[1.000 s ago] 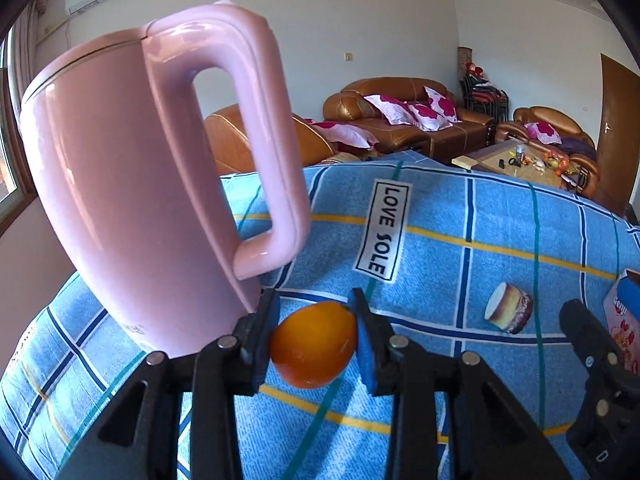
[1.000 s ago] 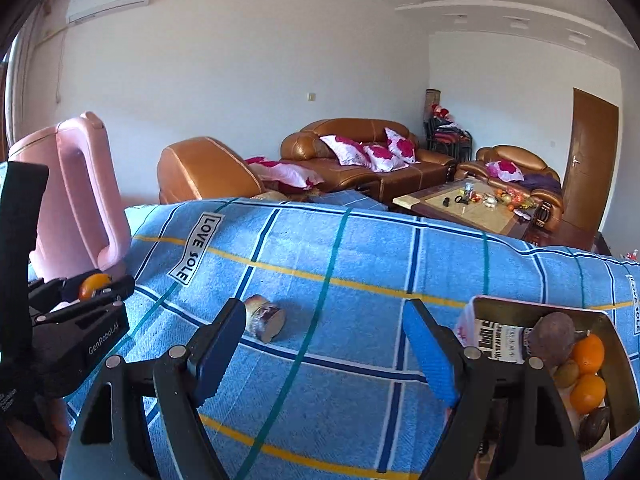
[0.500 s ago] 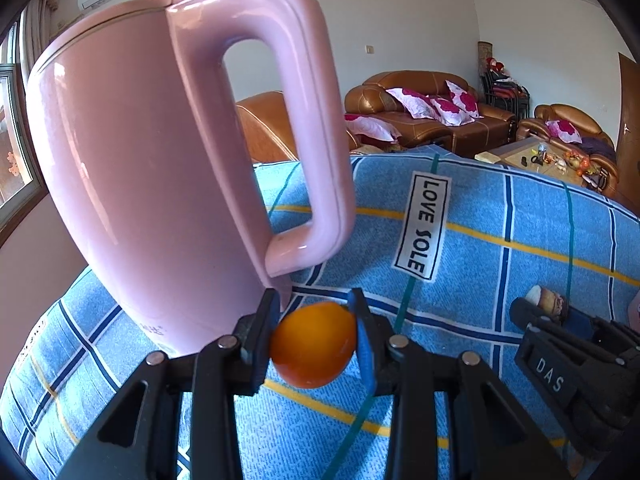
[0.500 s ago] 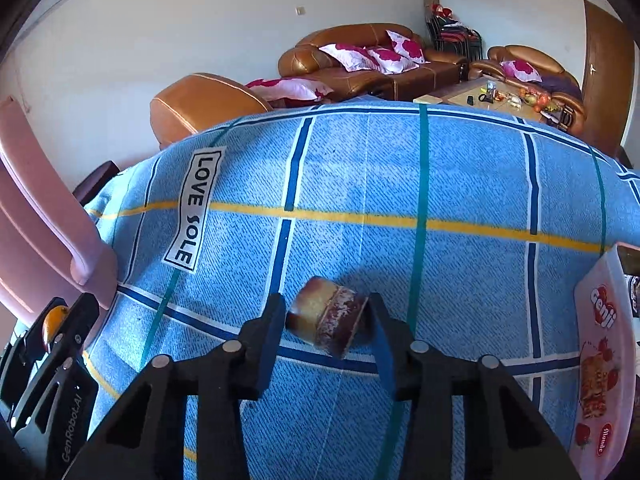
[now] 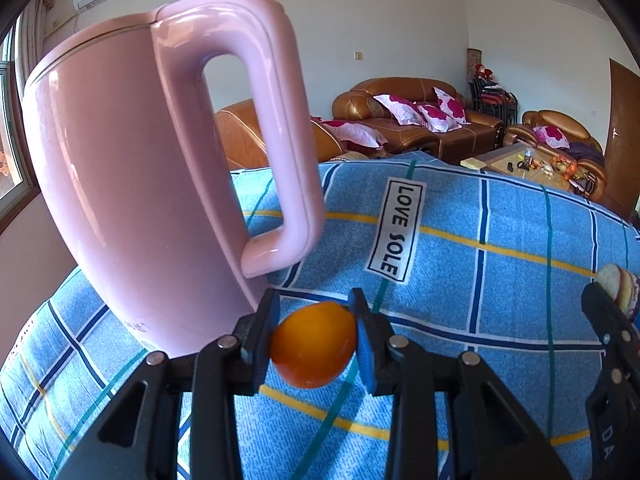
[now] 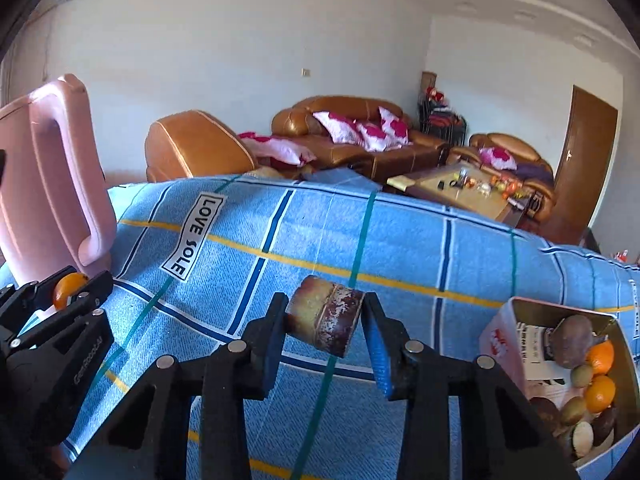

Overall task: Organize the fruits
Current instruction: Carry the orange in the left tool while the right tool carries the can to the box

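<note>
1. Because the fruits are to be gathered in one place, the blue checked cloth (image 6: pixel 400 240) over the surface is left largely bare, with a "LOVE SOLE" label (image 5: pixel 396 232) sewn into it and only a few things standing on it.
2. At the left edge, a tall pink kettle (image 5: pixel 140 184) is stood upright with its handle turned toward the middle; it is judged to be no part of the sorting, merely an obstacle close beside the left tongs.
3. At the right edge, an open pink box (image 6: pixel 500 336) is set as the collecting place: oranges, small green-brown fruits and darker pieces are already piled inside it, so the task is judged partly done.
4. The right tongs (image 6: pixel 324 328) are closed narrowly on a short brown cylindrical piece (image 6: pixel 326 326), pale at one end and dark and flaky at the other, gripped across its flat ends and seemingly held clear of the cloth; what fruit it is cannot be told. The box lies just to the right, so a short carry is judged to be what comes next.
5. The left tongs (image 5: pixel 314 340) are clamped narrowly on a small orange (image 5: pixel 314 344), pressed at both sides by the blue pads and held beside the kettle's base, well apart from the box, presumably waiting its turn.
</note>
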### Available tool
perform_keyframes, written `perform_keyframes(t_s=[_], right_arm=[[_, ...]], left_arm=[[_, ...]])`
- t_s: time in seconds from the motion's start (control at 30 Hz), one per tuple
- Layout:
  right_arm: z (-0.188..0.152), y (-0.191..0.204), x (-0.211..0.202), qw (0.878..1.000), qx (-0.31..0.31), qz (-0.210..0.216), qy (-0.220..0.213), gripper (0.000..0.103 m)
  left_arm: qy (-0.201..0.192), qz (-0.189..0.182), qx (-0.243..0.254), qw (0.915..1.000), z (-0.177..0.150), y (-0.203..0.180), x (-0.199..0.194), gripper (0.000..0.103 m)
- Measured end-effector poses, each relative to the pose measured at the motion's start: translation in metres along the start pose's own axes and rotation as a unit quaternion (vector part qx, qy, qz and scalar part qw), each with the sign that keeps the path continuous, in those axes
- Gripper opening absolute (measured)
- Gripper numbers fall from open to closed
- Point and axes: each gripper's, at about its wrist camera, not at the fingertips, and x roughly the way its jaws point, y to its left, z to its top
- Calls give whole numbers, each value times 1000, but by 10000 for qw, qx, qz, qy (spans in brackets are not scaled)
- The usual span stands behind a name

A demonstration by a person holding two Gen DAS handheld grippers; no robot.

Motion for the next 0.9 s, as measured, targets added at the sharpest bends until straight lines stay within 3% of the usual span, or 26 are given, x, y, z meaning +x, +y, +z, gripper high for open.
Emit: perform_keyframes(t_s=[0.27,0.9], right_arm=[[-8,-9,-33,9992,-54,-83,-392,40],[-25,-33,-57,9986,172,-120,-476,40]], left_arm=[[-178,-186,142,9996,-4,-12,-12,37],[-527,-525,127,9972,-19,-33,-45,37]])
